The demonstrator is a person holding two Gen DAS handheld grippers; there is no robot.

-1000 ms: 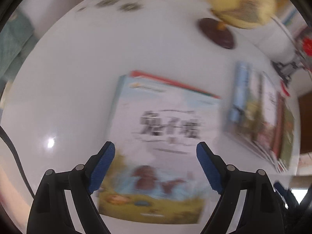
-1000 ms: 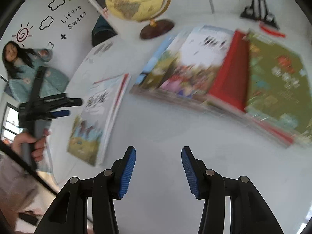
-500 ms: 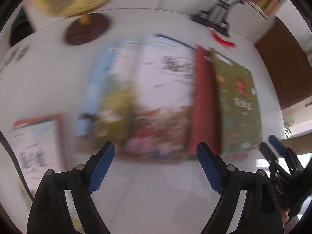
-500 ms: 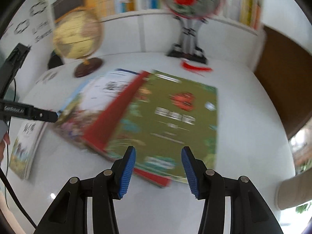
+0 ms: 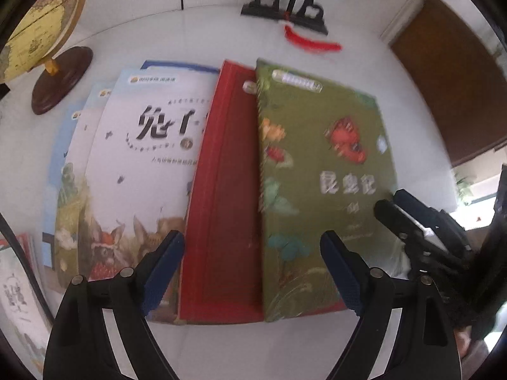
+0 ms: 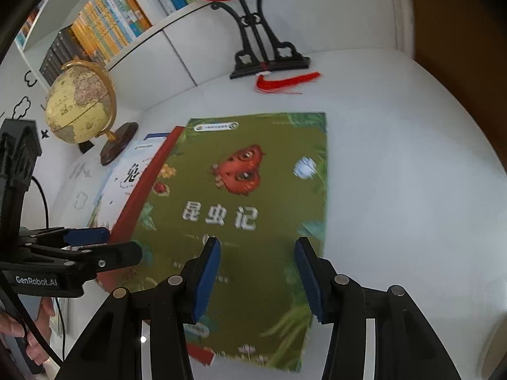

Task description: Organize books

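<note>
Two tools hang over a fanned spread of books on the white counter (image 5: 228,348). The left tool (image 5: 252,274) stands wide, its blue pads apart with nothing between them, above the near edge of the red book (image 5: 225,196). The right tool (image 6: 258,280) is spread about half as far, also empty, above the lower part of the green book (image 6: 253,196), which lies on top at the right end of the fan. From the left wrist view the spread counts at least five overlapping books: the green one, the red one under its left edge, a white rabbit book (image 5: 133,174) under that, and two or more pale blue covers (image 5: 63,145) stepping out to the left, their exact number hard to tell. One more book (image 5: 16,291) lies apart at the far left edge. Behind the fan stand one globe (image 6: 79,107) on a dark round base and one black ornamental stand (image 6: 263,47) carrying a round embroidered fan, with one red tassel (image 6: 285,82) lying at its foot. A shelf (image 6: 104,22) full of upright books runs along the wall behind. A hand (image 6: 35,332) grips the left tool's handle.
</note>
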